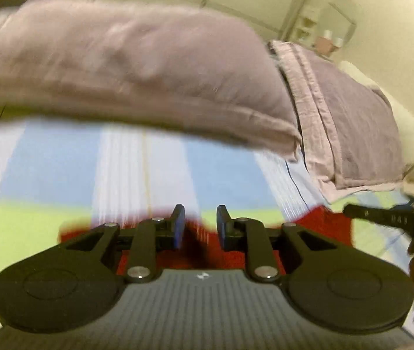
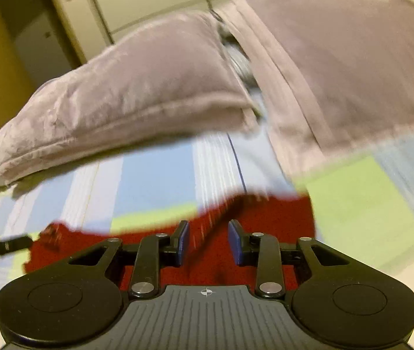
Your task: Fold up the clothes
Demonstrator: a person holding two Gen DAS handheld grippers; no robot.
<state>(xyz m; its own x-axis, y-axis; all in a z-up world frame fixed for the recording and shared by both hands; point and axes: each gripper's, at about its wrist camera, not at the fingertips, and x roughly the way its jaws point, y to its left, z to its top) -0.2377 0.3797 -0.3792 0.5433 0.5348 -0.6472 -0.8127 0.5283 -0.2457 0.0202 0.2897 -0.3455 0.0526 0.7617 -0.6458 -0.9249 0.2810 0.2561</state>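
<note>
Red garment [image 2: 236,224] lies on striped bedsheet [image 1: 46,169] (blue, white, green bands), near side of mauve pillow [image 1: 125,67]; second mauve pillow [image 1: 352,116] just right of first; left gripper [image 1: 198,224] hovers over garment's near part, blue pads [image 1: 179,227] narrowly apart, nothing between; right gripper [image 2: 208,240] also above garment, jaws narrowly parted, empty; both views motion-blurred; right gripper's tip [image 1: 382,217] visible at left view's right edge, beside garment.

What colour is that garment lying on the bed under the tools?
Red; the garment shows best in the right wrist view.
</note>
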